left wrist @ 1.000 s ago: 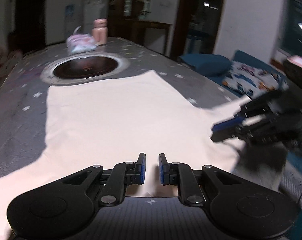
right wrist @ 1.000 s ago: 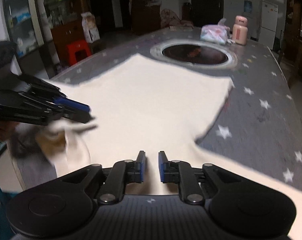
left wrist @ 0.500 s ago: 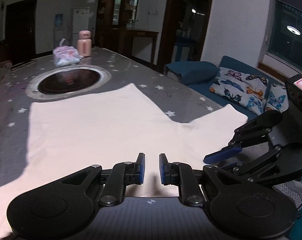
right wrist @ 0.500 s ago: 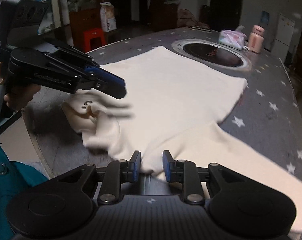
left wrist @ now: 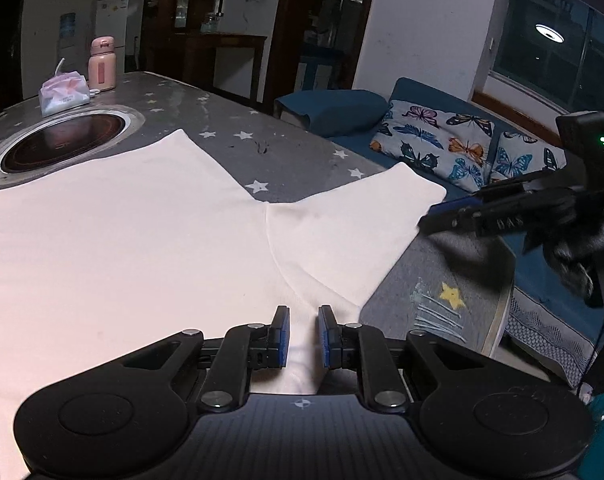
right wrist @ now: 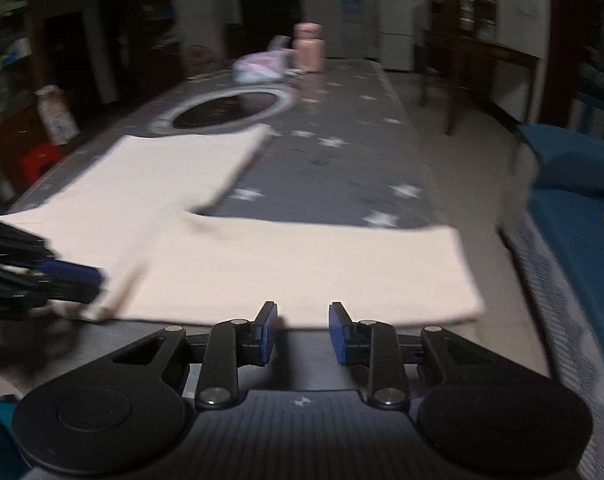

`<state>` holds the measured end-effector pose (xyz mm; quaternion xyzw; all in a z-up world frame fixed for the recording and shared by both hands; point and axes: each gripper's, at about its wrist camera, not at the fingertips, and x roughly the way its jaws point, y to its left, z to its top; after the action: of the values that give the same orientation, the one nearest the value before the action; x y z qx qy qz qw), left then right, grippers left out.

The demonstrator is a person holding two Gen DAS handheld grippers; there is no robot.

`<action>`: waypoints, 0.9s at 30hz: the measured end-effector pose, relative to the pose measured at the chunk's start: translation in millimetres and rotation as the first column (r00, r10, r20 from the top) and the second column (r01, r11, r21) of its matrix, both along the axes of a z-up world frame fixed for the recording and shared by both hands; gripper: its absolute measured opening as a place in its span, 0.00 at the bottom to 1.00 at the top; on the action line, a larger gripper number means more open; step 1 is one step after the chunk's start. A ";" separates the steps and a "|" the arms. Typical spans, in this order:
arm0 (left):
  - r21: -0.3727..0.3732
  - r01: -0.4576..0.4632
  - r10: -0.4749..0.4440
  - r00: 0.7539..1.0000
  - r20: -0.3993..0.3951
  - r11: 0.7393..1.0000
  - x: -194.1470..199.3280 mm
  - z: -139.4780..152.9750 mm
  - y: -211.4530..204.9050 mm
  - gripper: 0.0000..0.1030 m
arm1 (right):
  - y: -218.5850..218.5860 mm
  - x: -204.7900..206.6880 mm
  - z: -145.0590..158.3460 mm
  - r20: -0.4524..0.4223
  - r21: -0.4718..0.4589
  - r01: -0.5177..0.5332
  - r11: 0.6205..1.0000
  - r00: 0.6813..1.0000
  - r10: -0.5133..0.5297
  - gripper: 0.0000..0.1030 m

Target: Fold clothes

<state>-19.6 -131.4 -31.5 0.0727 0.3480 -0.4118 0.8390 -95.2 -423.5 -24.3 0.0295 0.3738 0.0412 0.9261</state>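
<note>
The left hand-held gripper [left wrist: 302, 336] tilts down over the near edge of a cream shirt [left wrist: 142, 248], its blue-padded jaws a narrow gap apart with smooth, matte cloth lying under and between them; whether the pads pinch it I cannot tell. The shirt is spread flat on the worktop [left wrist: 302, 160], a grey covering printed with white stars, one short sleeve [left wrist: 354, 232] fanning out towards the right-hand edge. The right hand-held gripper [right wrist: 302, 332] also points downward, at the hem of that same sleeve; its jaws have just been opening and stand apart, with the cloth's edge just ahead of them and nothing clamped. From the left wrist view it shows side-on beyond the sleeve tip, gripped by a hand in a dark glove [left wrist: 574, 256]; the right wrist view is smeared with motion and catches the other gripper's blue tips at the shirt's collar end. Further along the worktop sits a round dark glass burner [left wrist: 62, 144] in a metal ring, then a soft tissue pack [left wrist: 64, 94] and a pink bottle [left wrist: 102, 64]. Only the left view shows the blue sofa with butterfly-print cushions [left wrist: 430, 140].
</note>
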 end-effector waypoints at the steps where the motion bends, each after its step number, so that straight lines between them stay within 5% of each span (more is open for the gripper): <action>1: 0.002 0.000 0.000 1.000 -0.001 1.000 0.1 0.3 0.3 0.18 | -9.2 -0.9 -1.7 -0.001 -0.001 0.040 0.999 0.999 -0.040 0.27; 9: -0.009 -0.012 0.012 1.000 0.018 1.000 -0.8 9.4 0.7 0.26 | -61.2 -3.2 -7.3 0.009 0.035 0.262 0.964 0.965 -0.263 0.28; 14: 0.008 -0.007 0.007 1.000 0.018 1.000 -0.6 7.6 -4.0 0.26 | -66.9 -0.7 -11.6 0.007 0.047 0.268 0.962 0.963 -0.269 0.27; 18: 0.006 0.005 -0.006 1.000 0.018 1.000 -2.3 7.4 -4.3 0.28 | -59.8 5.9 -8.0 0.027 0.018 0.262 0.965 0.965 -0.262 0.05; 27: 0.002 0.036 -0.036 0.999 0.013 0.999 -6.5 5.3 -7.1 0.32 | -59.9 14.0 21.3 0.121 -0.015 0.256 0.967 0.960 -0.252 0.04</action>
<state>-26.1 -138.5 -26.2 0.0827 0.3414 -0.4261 0.8337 -81.3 -483.4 -3.1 0.0604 0.3123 -0.0819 0.9445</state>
